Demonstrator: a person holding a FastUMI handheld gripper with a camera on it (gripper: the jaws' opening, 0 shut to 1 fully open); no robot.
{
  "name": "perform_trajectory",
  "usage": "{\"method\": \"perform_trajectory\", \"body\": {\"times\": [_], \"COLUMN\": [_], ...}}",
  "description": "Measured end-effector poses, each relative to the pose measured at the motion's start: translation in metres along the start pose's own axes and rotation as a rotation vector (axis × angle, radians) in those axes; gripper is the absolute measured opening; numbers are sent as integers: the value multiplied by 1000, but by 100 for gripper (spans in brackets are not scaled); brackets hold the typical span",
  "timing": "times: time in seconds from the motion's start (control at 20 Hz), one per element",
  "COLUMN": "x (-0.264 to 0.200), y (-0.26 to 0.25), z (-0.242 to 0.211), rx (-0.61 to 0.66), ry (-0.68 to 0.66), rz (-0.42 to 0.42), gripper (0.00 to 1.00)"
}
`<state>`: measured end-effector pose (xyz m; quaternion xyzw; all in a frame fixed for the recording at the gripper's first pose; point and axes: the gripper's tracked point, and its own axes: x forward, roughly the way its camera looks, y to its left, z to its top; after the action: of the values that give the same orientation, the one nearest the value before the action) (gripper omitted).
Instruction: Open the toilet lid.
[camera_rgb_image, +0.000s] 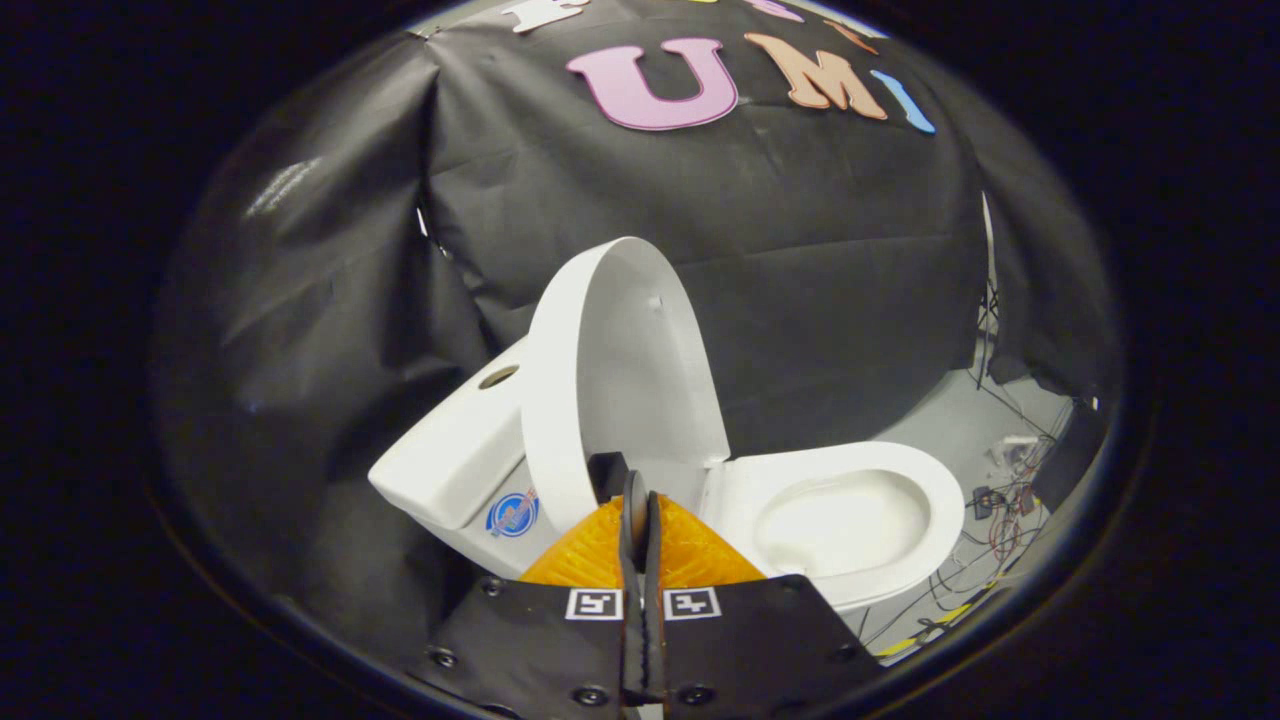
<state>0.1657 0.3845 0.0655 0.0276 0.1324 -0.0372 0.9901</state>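
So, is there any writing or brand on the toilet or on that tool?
Round blue sticker on the toilet's side: too blurred to read.
Two square markers on the gripper: black-and-white patterns, no words.
The gripper's fingers are shut together, just before the raised lid.

A black cloth wall (800, 260) hangs wrinkled behind and on the left side. On the far right the pale grey floor (950, 425) carries loose cables (1000, 520).
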Motion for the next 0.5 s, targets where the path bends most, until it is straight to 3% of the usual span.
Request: {"method": "perform_trajectory", "body": {"times": [0.5], "x": [7], "y": [19], "z": [3], "rx": [-20], "ry": [-17], "rz": [2], "gripper": [1]}}
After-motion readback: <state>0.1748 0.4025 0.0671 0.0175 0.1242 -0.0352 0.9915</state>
